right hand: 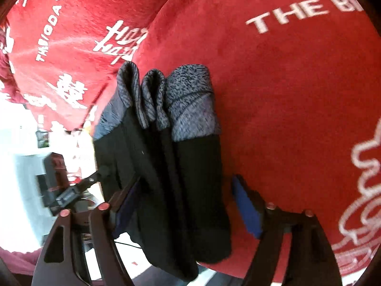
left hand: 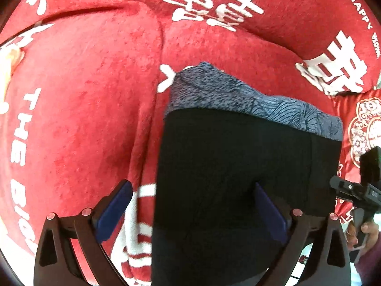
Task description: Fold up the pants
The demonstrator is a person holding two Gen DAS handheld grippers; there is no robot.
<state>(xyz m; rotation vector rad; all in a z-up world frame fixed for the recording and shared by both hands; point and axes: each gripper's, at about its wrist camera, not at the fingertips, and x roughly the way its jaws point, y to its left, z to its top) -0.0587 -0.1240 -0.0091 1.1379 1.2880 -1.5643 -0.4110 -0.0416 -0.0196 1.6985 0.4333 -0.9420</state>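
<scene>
Blue-padded fingers of the left tool (left hand: 194,211) stand wide apart over the black pants (left hand: 238,166), gripping nothing. Likewise the right tool (right hand: 188,205) gapes wide around the same folded bundle. Pants lie stacked on the red blanket (left hand: 83,95), grey cuffs far. Soft, light, floppy; best pinched at the near folded edge.

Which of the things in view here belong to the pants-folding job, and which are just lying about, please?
Part of the job:
- folded black pants with grey patterned cuffs
- left gripper, open around the pants
- right gripper, open around the pants

Just lying about:
- red printed blanket, the surface underneath
- red embroidered cloth at the edge
</scene>
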